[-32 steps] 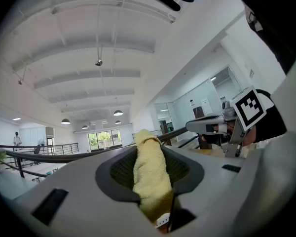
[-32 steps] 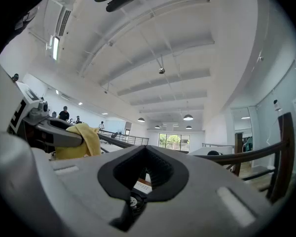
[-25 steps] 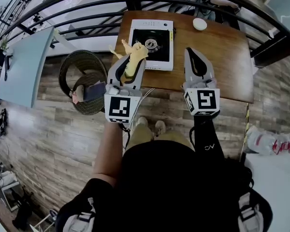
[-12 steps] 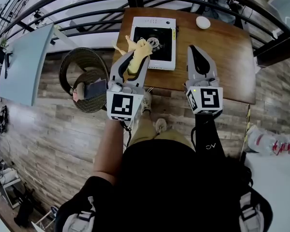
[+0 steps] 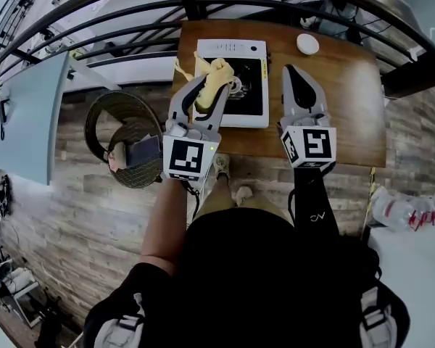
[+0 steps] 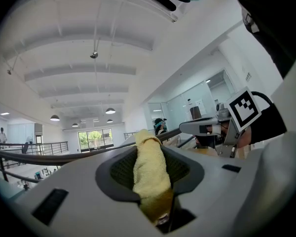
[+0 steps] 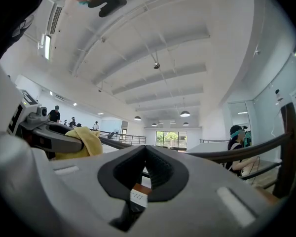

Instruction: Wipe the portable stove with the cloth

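L gripper [image 5: 212, 78] is clamped on a yellow cloth [image 5: 216, 69], held over the left part of the stove [image 5: 252, 85]; can't tell whether the cloth touches it. The stove, white w/ a black top, sits on the left half of a brown wood table [image 5: 341, 100]. R gripper [image 5: 292, 69] has its jaws together w/ nothing btwn them, over bare wood just right of the stove. A small white disc [image 5: 307, 44] lies near the table's far edge. A dark railing [image 5: 130, 20] runs behind the table. The floor [image 5: 80, 216] is grey-brown planks. A round wicker seat [image 5: 105, 118] stands left of the table, and a pale blue panel [image 5: 36, 100] farther left. Gripper views show a white beamed ceiling [image 6: 89, 43] and pendant lamps [image 6: 111, 111].
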`<state>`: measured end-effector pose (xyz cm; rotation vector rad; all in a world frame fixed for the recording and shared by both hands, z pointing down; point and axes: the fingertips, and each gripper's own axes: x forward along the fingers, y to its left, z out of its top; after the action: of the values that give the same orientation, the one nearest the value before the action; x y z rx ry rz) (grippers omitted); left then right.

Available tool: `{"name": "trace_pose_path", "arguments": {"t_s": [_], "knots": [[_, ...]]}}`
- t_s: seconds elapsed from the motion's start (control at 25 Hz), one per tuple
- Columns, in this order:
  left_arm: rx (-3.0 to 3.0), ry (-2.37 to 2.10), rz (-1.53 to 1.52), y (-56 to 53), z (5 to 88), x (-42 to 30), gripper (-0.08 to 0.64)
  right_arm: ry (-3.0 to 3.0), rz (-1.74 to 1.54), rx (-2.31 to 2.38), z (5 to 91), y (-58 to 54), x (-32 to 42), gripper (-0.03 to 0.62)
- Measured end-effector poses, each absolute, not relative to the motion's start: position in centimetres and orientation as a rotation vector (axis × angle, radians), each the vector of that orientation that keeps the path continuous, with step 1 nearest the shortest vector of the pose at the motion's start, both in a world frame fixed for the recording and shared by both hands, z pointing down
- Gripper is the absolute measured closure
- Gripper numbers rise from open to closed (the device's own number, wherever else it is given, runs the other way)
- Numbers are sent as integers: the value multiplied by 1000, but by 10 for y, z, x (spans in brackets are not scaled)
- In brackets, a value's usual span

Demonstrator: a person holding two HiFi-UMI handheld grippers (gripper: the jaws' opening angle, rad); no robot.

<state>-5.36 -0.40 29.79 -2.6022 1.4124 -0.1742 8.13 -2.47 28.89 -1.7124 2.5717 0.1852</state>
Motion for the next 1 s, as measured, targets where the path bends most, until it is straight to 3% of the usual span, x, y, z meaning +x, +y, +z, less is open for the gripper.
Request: {"name": "trace_pose_path", "arguments": {"t_s": [0.52,1.0], "knots": [[-2709,1228,-174,-124,307,-66,431,2505,179,-1840,290,-131,54,591],[-2847,965,-325,-171,355,2,431,2512,153,-1949,312,-164,91,591]]}}
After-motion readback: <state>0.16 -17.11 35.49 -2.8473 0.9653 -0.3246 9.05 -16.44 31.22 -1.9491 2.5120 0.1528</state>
